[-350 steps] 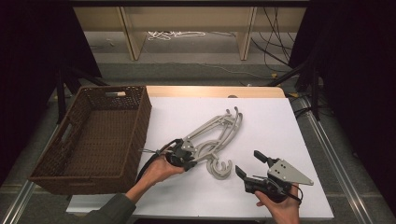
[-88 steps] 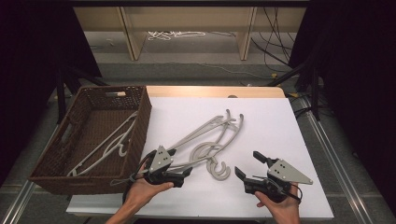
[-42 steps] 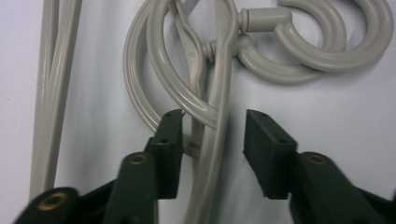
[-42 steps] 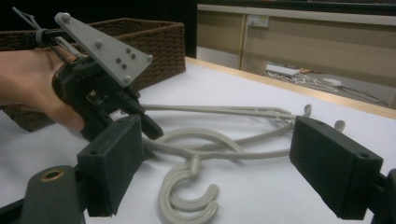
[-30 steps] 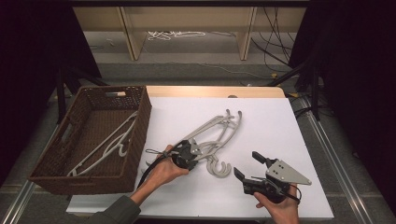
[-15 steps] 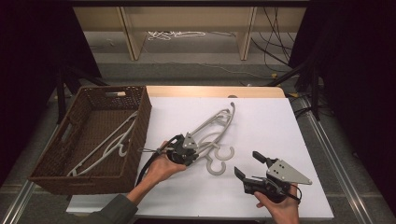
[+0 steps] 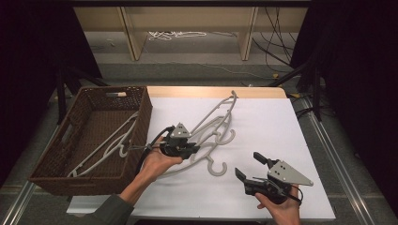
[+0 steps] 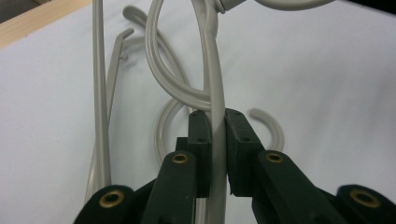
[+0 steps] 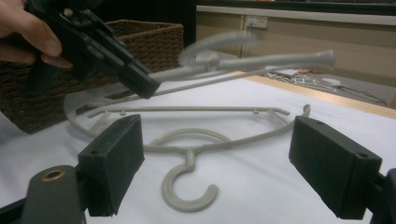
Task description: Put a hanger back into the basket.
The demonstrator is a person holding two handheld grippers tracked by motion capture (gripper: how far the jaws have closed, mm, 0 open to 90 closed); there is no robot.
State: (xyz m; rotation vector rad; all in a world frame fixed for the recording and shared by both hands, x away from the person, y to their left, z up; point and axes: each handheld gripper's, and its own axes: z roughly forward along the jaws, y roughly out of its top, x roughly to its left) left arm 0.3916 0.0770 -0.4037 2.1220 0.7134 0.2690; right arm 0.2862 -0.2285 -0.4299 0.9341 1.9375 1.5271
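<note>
White sheeting covers the worktop [image 7: 263,122], with dark surroundings and pale shelving behind. From the high view, a brown wicker basket [image 7: 51,164] stands at the worktop's left edge with one grey hanger [image 7: 101,151] already lying in it. The left gripper [image 7: 184,148] is pinching a second grey plastic hanger [image 7: 217,112] near its left end, so that the far end points toward the worktop's back edge. Another hanger [image 7: 217,165] lies flat just beside it, hook toward the front edge. The right gripper [image 7: 251,165] rests near the front right corner, jaws spread and holding nothing.

In the left gripper view, the black pads [image 8: 200,140] are pressed together on a thin round rod of the hanger [image 8: 214,84], smooth and likely slippery. It looks light and stiff with some flex, so a grip nearer the hook would probably swing less.

The right gripper view shows the wide-apart pads [image 9: 112,161] framing the flat hanger [image 9: 189,182], with the raised one [image 9: 261,60] blurred above.
</note>
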